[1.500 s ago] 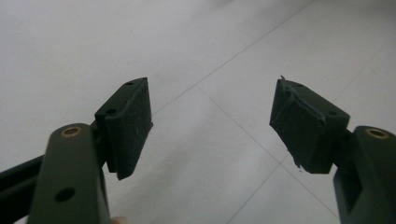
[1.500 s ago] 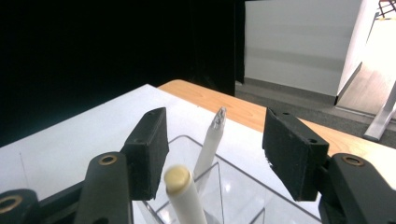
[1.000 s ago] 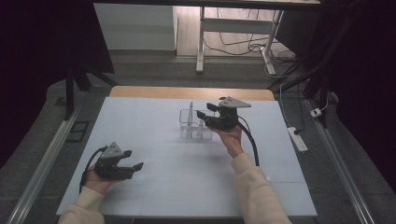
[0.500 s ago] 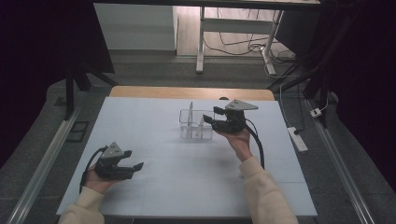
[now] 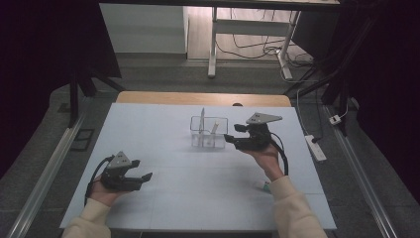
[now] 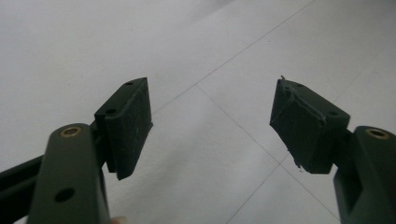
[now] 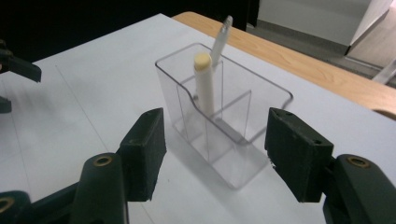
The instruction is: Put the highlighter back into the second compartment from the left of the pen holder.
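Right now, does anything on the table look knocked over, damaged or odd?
Nothing serious. The clear organizer stands upright with a cream pen and a clear pen leaning in its compartments. One oddity: the pad on the left tool looks frayed and peeling at its edge. The right tool is open, facing the organizer.

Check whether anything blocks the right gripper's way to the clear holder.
Nothing visible does. The right gripper is open and faces the clear plastic divided holder, which holds a cream-capped pen; only bare white table lies between them.
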### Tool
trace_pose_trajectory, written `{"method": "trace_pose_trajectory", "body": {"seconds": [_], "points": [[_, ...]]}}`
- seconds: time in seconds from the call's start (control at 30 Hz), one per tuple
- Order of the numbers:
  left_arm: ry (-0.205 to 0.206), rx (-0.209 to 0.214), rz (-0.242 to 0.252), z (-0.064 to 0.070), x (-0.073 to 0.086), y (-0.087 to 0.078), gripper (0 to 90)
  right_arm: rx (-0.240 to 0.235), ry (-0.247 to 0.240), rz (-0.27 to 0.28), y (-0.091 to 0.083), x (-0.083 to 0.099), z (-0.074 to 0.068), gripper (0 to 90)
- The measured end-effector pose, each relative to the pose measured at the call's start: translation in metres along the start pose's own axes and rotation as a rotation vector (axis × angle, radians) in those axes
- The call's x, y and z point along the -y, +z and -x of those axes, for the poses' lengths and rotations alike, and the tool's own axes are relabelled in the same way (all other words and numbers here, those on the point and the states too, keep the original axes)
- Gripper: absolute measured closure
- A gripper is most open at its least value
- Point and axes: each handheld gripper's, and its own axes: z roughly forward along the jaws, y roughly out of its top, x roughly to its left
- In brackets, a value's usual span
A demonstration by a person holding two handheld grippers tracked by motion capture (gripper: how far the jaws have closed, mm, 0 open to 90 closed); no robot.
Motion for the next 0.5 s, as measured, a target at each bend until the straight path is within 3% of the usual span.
{"method": "trace_pose_trajectory", "body": {"seconds": [0.5], "points": [[-0.003, -0.001, 0.001, 0.0, 0.0, 0.0, 29.3, -0.002, -0.041, -0.101, -0.028, 0.027, 0.005, 37.0]]}}
